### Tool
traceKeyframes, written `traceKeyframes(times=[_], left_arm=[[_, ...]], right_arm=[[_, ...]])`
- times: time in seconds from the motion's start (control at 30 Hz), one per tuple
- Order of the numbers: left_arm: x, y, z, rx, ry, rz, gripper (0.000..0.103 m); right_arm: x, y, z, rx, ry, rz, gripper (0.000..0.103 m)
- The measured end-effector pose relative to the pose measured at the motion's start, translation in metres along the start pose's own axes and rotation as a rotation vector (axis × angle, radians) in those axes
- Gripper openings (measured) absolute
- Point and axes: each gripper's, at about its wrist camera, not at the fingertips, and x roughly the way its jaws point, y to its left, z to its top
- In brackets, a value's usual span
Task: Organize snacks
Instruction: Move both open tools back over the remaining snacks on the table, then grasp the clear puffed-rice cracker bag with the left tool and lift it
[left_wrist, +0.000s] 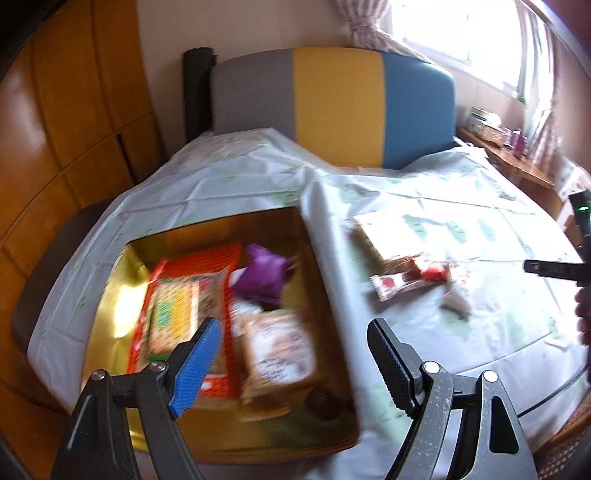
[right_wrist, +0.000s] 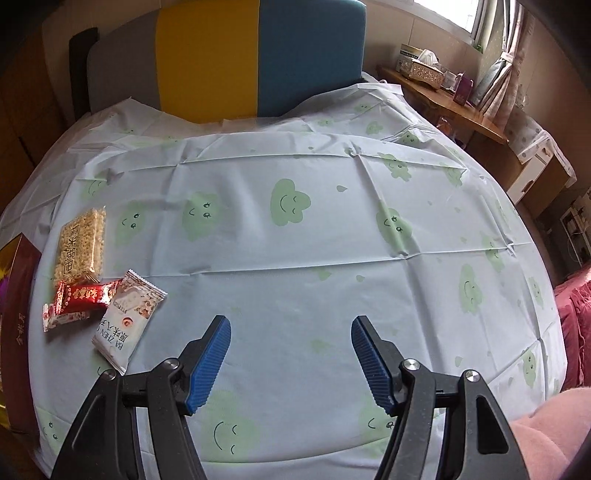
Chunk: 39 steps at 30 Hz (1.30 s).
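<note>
A gold-lined box sits on the table's left side and holds several snacks: an orange pack, a purple packet and a pale biscuit bag. My left gripper hovers open over the box with nothing between its fingers. On the cloth to the box's right lie a rice-cracker bar, a red candy wrapper and a white snack packet. My right gripper stands open and empty over bare cloth, to the right of those snacks. The box's dark red outer wall shows at the right wrist view's left edge.
A round table wears a pale blue cloth with green smiling clouds. A grey, yellow and blue chair back stands behind it. A wooden shelf with a tissue box runs under the window at right. Pink fabric lies at the right.
</note>
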Motion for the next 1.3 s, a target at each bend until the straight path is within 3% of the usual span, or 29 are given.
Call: traceKeyframes(times=[0.17, 0.3, 0.8, 0.9, 1.3], left_arm=[[0.010, -0.028, 0.025, 0.029, 0.017, -0.057, 0.082], [0.037, -0.044, 0.048, 0.009, 0.089, -0.101, 0.082], [0.137, -0.098, 0.088, 0.034, 0.250, -0.101, 0.082], [0.158, -0.104, 0.094, 0.023, 0.281, -0.123, 0.088], [0.203, -0.119, 0.107, 0.013, 0.329, -0.096, 0.089]], right_arm=[[-0.004, 0.001, 0.000, -0.011, -0.017, 0.007, 0.069], [-0.007, 0.003, 0.001, -0.023, -0.029, 0.018, 0.069], [-0.015, 0.012, 0.001, -0.057, -0.048, 0.075, 0.069], [-0.015, 0.013, 0.001, -0.063, -0.044, 0.082, 0.069], [-0.011, 0.014, 0.001, -0.066, -0.025, 0.099, 0.069]])
